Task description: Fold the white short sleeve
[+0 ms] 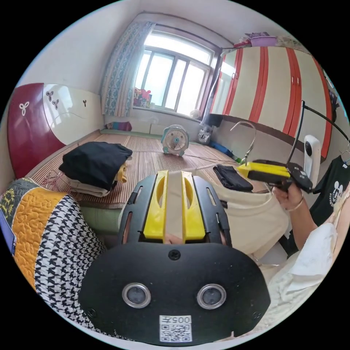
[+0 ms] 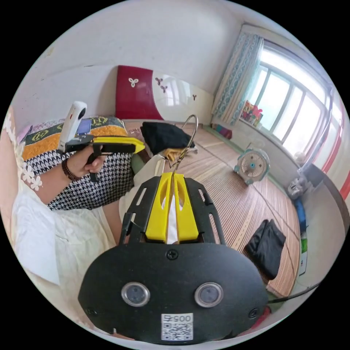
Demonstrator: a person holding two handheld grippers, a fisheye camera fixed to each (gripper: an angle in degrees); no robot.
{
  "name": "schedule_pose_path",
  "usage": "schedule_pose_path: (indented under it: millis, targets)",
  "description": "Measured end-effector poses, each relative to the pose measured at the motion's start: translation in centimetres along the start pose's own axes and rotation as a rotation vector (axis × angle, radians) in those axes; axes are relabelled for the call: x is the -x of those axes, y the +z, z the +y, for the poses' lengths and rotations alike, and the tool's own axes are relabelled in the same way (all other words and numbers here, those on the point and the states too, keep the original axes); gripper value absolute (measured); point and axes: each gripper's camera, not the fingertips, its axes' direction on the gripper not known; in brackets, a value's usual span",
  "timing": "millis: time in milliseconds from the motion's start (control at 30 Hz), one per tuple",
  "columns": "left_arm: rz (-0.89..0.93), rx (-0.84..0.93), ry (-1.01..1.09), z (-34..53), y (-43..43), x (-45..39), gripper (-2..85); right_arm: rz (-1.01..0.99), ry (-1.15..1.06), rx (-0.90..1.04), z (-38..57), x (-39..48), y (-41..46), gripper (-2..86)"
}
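Observation:
A cream-white short sleeve [image 1: 255, 218] hangs from a wire hanger whose hook [image 2: 186, 138] rises above my right gripper [image 2: 172, 175]. Its yellow jaws are shut on the hanger's neck, and white cloth [image 2: 170, 218] shows between them. In the left gripper view that gripper [image 1: 242, 168] is at the right, in a person's hand, with the hook [image 1: 248, 140] above it. My left gripper [image 1: 174, 173] faces the garment with a narrow gap between its jaws and nothing gripped. In the right gripper view it [image 2: 140, 147] is held level, just left of the garment's top.
A stack of folded clothes with a black one on top [image 1: 94, 164] lies on the bamboo mat [image 1: 153, 156]. A small fan [image 1: 175, 140] and a folded black garment [image 1: 233, 177] lie further along it. A patterned quilt [image 1: 47, 226] is at left, a black T-shirt [image 1: 330, 197] hangs at right.

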Motion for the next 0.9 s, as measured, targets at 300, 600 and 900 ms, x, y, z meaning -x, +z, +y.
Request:
schedule_pose_path:
  millis: [300, 600, 900]
  targets:
    - [0.078, 0.187, 0.083, 0.3, 9.4, -3.4, 10.6, -0.039, 0.195, 0.195, 7.9, -1.6, 4.2, -1.6]
    - [0.107, 0.274, 0.134, 0.9, 13.2, -5.2, 9.3, -0.057, 0.240, 0.189, 10.3, -5.5, 4.6, -1.6]
    - [0.070, 0.308, 0.116, 1.2, 15.4, -5.4, 7.9, -0.070, 0.271, 0.150, 12.0, -7.4, 4.2, -1.1]
